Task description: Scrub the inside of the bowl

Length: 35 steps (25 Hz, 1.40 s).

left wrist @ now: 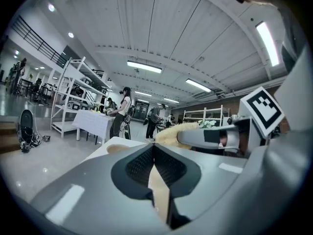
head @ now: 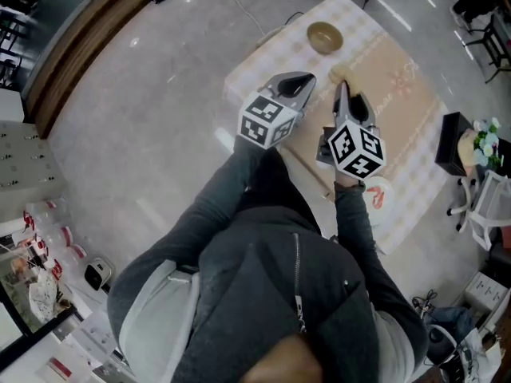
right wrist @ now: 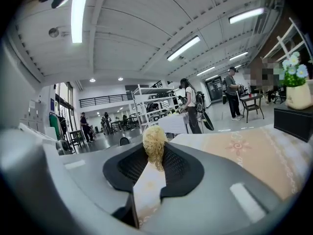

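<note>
A brown bowl stands empty on the far end of the table with the beige cloth. My right gripper hovers above the table, short of the bowl, shut on a pale yellow fibrous scrubber. In the right gripper view the scrubber sticks up from between the closed pads of the right gripper. My left gripper sits just left of it, shut with nothing between its pads. The left gripper view shows the left gripper, the bowl's rim beyond, and the scrubber to the right.
A white plate with red marks lies at the table's near edge beside my right arm. A black box with a flower pot and a white chair stand right of the table. Polished floor lies to the left.
</note>
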Motion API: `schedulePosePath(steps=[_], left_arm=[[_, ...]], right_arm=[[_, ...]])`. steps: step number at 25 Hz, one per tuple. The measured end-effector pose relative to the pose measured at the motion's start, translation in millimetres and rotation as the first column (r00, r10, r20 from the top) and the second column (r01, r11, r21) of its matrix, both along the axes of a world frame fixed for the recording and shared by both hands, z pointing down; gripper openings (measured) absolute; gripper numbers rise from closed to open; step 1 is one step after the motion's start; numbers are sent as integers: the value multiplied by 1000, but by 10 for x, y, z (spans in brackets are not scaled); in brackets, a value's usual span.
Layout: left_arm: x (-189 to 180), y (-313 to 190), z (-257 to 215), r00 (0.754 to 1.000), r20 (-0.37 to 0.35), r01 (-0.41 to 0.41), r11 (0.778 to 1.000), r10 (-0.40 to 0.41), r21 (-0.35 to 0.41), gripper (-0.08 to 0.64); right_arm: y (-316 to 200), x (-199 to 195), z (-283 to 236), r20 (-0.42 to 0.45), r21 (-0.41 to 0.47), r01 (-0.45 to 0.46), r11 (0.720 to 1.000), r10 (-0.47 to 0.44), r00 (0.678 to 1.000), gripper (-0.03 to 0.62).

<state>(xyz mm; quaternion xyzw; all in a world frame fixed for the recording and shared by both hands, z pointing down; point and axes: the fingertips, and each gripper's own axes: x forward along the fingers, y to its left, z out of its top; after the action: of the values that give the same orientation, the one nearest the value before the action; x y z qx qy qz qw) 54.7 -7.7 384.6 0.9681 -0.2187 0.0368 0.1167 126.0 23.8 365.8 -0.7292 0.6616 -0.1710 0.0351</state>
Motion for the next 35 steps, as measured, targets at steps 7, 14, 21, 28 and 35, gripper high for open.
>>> schedulePosePath(steps=[7,14,21,28,35], left_arm=[[-106,230,-175,997,-32,74,996,-72,58,11],[-119,345,-225,996,-32,84,994,-82,74,11],[-110,371,-230,996,-29,90,992,-88,85,11],[-105,394,-179,996,-18,85,993,-84,83,11],[-129,401,-148,996,-10,86,993,-86,82,11]], right_arm=[[294,-126,1,-13,32,-28,999,29,1000,78],[430,-174,20,-15,32,-37,999,38,999,75],[453,-203,50,-7,30,-41,999,41,999,75],[484,-176,73,-7,29,-53,998,54,999,75],[497,-208,116,-7,18,-53,998,53,999,75]])
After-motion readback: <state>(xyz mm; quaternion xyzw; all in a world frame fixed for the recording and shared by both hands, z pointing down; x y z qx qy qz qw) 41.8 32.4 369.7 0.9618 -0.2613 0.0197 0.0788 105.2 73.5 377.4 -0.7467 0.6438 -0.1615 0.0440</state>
